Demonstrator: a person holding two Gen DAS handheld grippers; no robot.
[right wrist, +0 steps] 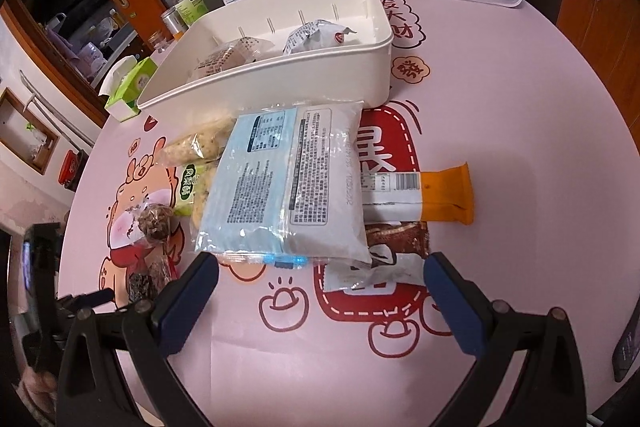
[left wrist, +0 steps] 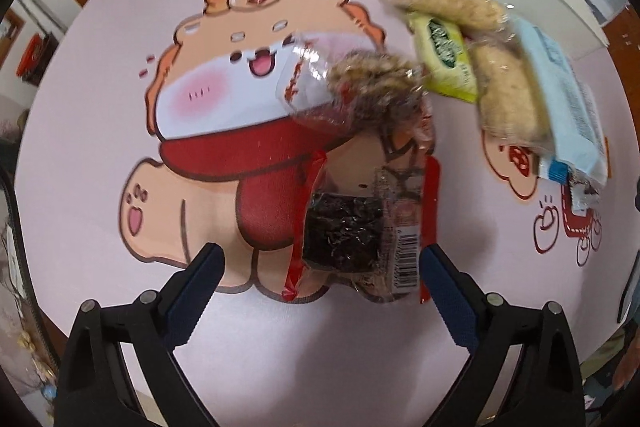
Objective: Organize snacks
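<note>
Left wrist view: left gripper (left wrist: 320, 271) spread wide above a dark snack packet (left wrist: 352, 239) on the desk (left wrist: 100, 147), apparently lining up a grasp.

Bare pink cartoon-printed tablecloth (right wrist: 520, 131) lies open right of the heap and in front of it. A pile of crinkly plastic snack packets (right wrist: 288, 183) crowds the middle, pressed against the long white plastic bin (right wrist: 280, 83) behind. A green tissue box (right wrist: 128, 91) blocks the bin's left end.

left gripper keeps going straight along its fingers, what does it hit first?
Most likely the clear packet with dark filling and red edges, lying on the pink tablecloth just ahead of the open left gripper. It sits toward the right finger, so depth is uncertain.
</note>
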